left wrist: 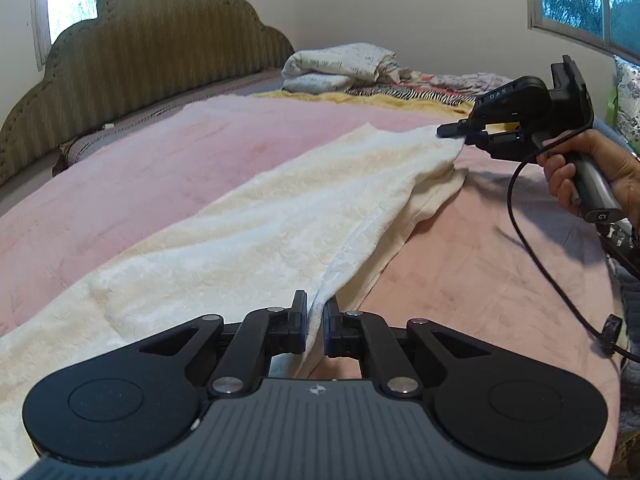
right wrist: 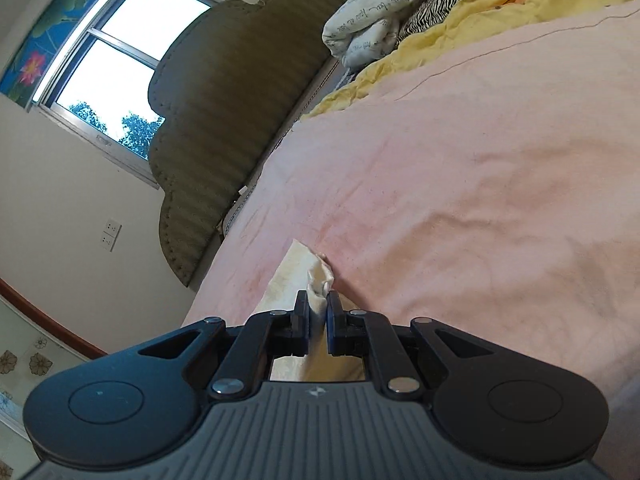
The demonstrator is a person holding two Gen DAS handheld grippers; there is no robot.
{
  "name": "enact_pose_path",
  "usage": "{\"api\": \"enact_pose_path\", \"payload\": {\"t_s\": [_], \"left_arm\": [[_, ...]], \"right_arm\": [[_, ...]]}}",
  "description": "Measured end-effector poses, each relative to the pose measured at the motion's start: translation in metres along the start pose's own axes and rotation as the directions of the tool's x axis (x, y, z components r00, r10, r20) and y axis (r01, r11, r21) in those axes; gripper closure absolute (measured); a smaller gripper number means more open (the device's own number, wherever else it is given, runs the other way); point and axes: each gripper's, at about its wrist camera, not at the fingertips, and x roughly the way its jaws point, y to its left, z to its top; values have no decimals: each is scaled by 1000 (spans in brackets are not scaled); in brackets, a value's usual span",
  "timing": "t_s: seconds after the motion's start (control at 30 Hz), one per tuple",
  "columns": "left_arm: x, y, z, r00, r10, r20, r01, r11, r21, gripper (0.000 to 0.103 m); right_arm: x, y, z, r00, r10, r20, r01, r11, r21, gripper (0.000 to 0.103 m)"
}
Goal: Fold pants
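Your left gripper [left wrist: 315, 320] is clamped on the fluffy cream fleece pants [left wrist: 256, 216], right gripper [right wrist: 318, 320] pinches their far corner, over the pink blanket [left wrist: 160, 148].

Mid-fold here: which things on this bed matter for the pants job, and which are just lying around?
Job:
- cream pants
- left gripper, shut on pants
- right gripper, shut on pants
- pink blanket, work surface

Lying about:
- script-print bedding
- zebra-print cloth
- yellow cloth
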Motion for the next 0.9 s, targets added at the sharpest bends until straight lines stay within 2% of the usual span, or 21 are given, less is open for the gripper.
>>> {"api": "enact_pose_path", "payload": {"t_s": [0.13,0.2,0.27,0.3,0.37,0.4,0.43,0.5,0.53,0.57,0.63,0.7,0.77,0.8,0.83,0.9], "left_arm": [[0,-6,-8,1000,-18,-9,18,999,35,94],[9,-8,-16,999,-24,-45,25,999,36,94],[12,-5,-20,998,-29,-52,29,999,15,90],[12,-3,-18,998,-33,-51,33,999,-2,80],[8,1,-15,997,-55,-55,54,998,-27,77],[6,2,-14,997,-53,-52,51,998,-39,64],[2,4,-13,998,-48,-39,46,998,-50,51],[-9,9,-11,999,-34,29,36,996,-81,37],[-15,13,-10,997,-23,73,30,994,-105,30],[-19,17,-9,994,-4,112,19,991,-131,26],[-23,27,-6,980,72,186,-35,980,-195,14],[-24,37,-8,960,178,215,-121,960,-252,12],[-20,48,-14,945,255,203,-192,939,-284,12],[-16,54,-17,945,279,171,-219,928,-303,12],[-12,58,-20,947,287,145,-229,919,-322,12],[-6,71,-25,957,266,115,-203,900,-387,12]], "right_arm": [[-10,13,2,1000,15,21,-14,998,-56,95],[-10,20,1,1000,-7,22,10,994,-105,95],[-6,12,1,999,-46,-6,46,995,-93,92],[-4,8,0,998,-63,-20,61,995,-81,91],[-8,4,-3,991,-134,-2,134,989,-65,82],[-14,3,-4,987,-158,18,159,986,-54,70],[-22,2,-6,986,-157,46,159,987,-33,56],[-39,-2,-11,992,-100,80,98,995,19,47],[-45,-3,-14,996,-58,72,55,998,43,47],[-47,-3,-18,999,-19,44,17,998,66,47],[-43,1,-28,999,22,-27,-19,997,81,47],[-32,6,-40,995,35,-90,-26,995,93,47],[-26,6,-48,996,22,-83,-12,993,117,48],[-25,5,-49,998,9,-60,-2,993,119,48],[-27,4,-50,999,-4,-40,9,992,124,48],[-24,-2,-52,998,36,-61,-25,985,173,48]]}}
